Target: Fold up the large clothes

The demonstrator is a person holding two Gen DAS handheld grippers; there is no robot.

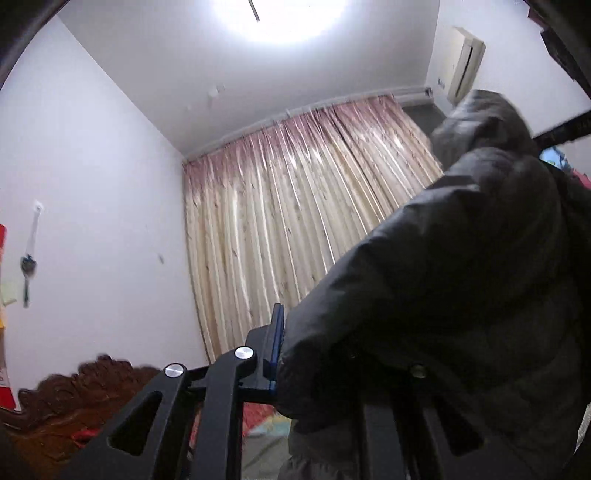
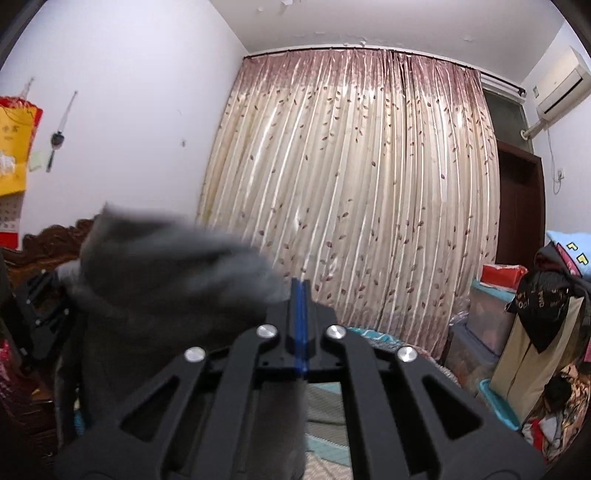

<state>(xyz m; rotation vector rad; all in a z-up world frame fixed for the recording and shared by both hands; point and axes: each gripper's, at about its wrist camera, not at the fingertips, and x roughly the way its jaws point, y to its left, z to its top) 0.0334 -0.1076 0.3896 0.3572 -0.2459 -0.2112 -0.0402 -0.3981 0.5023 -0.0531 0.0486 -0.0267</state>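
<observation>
Jacket (image 1: 461, 277) pinched in both closed fingers (image 1: 277, 347), bulk left of right fingers (image 2: 300, 325).

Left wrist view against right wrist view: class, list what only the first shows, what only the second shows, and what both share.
Only the left wrist view: the glowing ceiling light. Only the right wrist view: the dark door, stacked storage boxes and a yellow wall calendar. Both: the leaf-patterned curtain, the air conditioner, the carved headboard, and the dark grey jacket clamped in each shut hand-held gripper.
</observation>
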